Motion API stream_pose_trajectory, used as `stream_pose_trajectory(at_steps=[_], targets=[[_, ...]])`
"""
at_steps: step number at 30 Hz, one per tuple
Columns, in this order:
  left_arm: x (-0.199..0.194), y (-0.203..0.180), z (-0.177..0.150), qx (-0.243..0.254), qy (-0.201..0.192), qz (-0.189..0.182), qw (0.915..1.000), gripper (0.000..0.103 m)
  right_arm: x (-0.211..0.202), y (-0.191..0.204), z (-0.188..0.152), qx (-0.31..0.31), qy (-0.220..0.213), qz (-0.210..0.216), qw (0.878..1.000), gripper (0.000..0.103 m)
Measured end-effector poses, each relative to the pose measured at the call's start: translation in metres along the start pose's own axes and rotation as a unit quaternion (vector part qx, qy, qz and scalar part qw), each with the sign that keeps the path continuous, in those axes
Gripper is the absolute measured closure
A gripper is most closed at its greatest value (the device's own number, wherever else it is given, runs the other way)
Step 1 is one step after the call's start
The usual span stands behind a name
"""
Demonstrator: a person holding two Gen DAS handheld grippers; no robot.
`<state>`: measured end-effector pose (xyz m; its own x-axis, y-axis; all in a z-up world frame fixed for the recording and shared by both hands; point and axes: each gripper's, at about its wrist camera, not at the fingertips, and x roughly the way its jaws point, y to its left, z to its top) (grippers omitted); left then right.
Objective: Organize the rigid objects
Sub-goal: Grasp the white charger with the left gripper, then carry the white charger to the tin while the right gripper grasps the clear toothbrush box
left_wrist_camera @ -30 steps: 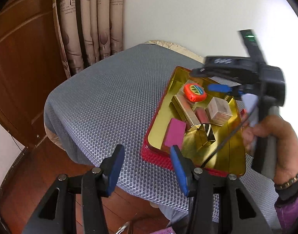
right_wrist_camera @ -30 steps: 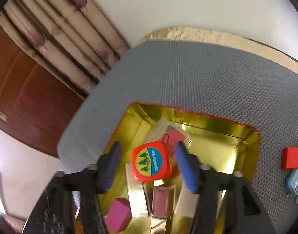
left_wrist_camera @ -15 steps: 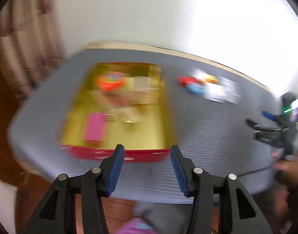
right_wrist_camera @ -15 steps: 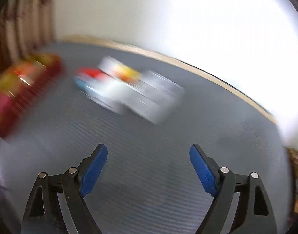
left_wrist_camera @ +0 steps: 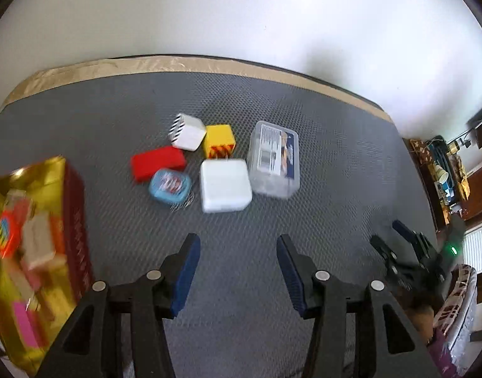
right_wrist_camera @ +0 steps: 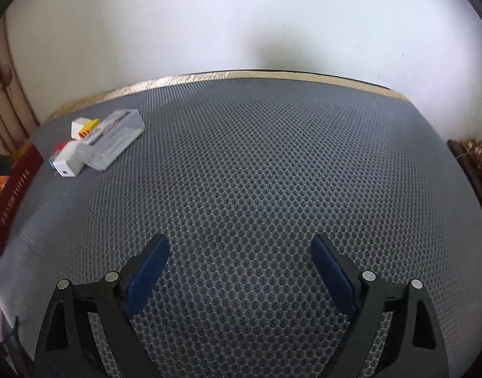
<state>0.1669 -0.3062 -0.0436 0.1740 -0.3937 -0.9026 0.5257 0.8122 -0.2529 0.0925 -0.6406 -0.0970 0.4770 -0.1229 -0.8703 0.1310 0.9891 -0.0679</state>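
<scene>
The left gripper [left_wrist_camera: 236, 272] hangs over the grey mat [left_wrist_camera: 319, 163], jaws partly spread with nothing between them; they have just opened a little. Beyond it lies a cluster of small things around the white block [left_wrist_camera: 225, 186]: a clear case [left_wrist_camera: 274, 159] touches its right side, a yellow cube [left_wrist_camera: 219, 141] sits just behind it, a striped white cube [left_wrist_camera: 188, 132] behind and left, a red block [left_wrist_camera: 157, 162] to its left, a blue tin [left_wrist_camera: 170, 186] just beside it on the left. Well left of the block stands the gold tin [left_wrist_camera: 36, 173], blurred, holding several items. The right gripper [right_wrist_camera: 239, 272] is spread wide over bare mat, empty, its jaws having just opened; the block [right_wrist_camera: 67, 162] lies far off to its left.
</scene>
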Motion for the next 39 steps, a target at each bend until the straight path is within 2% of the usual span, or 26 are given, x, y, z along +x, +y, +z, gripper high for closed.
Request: stream_pose_trajectory(at_steps=[2,5,9,11,17,20,24,26,28,33,39], targets=[[0.014,0.001,0.010,0.003,0.018,-0.008,0.9998,0.051,-0.001,-0.004,0.000,0.003,-0.006,0.011,1.000,0.013],[0.032,-0.001,0.024,0.016,0.038,0.014,0.9991,0.051,-0.007,0.006,-0.001,0.003,-0.006,0.019,1.000,0.013],[0.056,0.001,0.037,0.022,0.069,0.015,0.9973,0.051,-0.009,0.007,-0.001,0.003,-0.004,0.030,1.000,0.013],[0.059,0.001,0.043,0.026,0.063,0.024,0.9974,0.051,-0.009,0.007,0.000,0.003,-0.003,0.033,0.999,0.013],[0.075,0.010,0.059,0.014,0.088,0.025,0.9958,0.047,-0.006,0.010,0.000,-0.001,0.005,0.041,0.999,0.013],[0.082,0.013,0.064,0.006,0.090,0.014,0.9958,0.044,-0.006,0.010,0.000,-0.002,0.006,0.044,0.999,0.013],[0.102,0.008,0.064,0.019,0.108,0.048,0.9928,0.044,-0.002,0.015,0.000,-0.003,0.010,0.045,0.999,0.013],[0.102,0.001,0.061,0.035,0.092,0.062,0.9932,0.048,-0.001,0.016,0.001,-0.003,0.010,0.046,0.999,0.013],[0.101,-0.003,0.058,0.028,0.078,0.072,0.9939,0.050,0.002,0.016,0.002,-0.001,0.011,0.047,0.999,0.013],[0.079,-0.008,0.037,0.007,0.045,0.051,0.9977,0.051,0.004,0.017,0.003,-0.002,0.015,0.043,0.999,0.011],[0.030,-0.008,-0.015,-0.034,0.016,0.016,0.9992,0.051,0.008,0.022,0.004,-0.007,0.022,0.031,0.999,0.009]])
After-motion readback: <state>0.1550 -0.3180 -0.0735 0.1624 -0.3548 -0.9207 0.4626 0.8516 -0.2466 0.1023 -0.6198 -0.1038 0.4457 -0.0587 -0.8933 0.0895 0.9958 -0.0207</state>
